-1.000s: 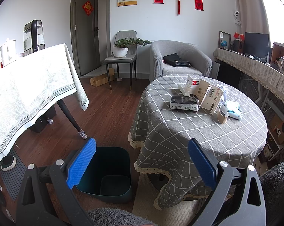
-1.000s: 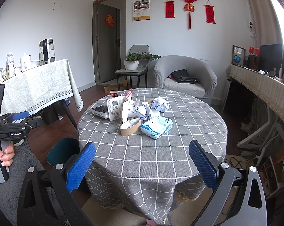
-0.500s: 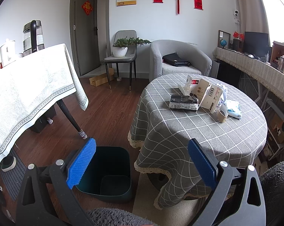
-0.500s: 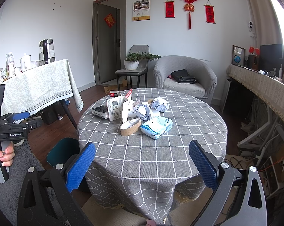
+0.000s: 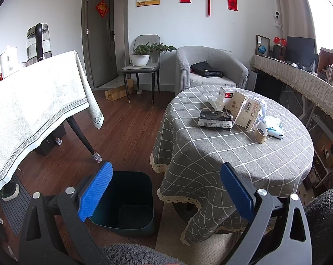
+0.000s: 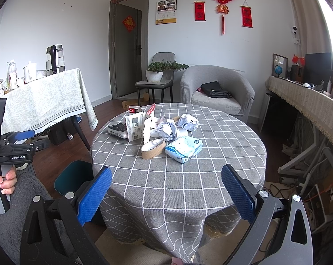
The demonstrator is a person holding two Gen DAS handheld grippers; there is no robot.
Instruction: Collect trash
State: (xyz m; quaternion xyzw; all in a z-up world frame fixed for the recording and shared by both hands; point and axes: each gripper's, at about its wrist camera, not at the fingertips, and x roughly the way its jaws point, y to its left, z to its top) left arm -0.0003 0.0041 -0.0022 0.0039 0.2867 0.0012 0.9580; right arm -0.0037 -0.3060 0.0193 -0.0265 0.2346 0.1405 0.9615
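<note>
Trash lies heaped in the middle of a round table with a grey checked cloth: a blue-and-white tissue pack, a flattened cardboard roll, crumpled paper, a torn white carton and a black packet. A dark green bin stands on the floor left of the table, showing nothing inside. My left gripper is open above the bin and the table's edge. Well short of the heap, my right gripper hangs open over the near cloth. Both hold nothing.
A second table with a pale cloth and a kettle stands to the left. Behind are a chair with a potted plant, a grey armchair and a long side counter. A hand holds the left gripper's handle.
</note>
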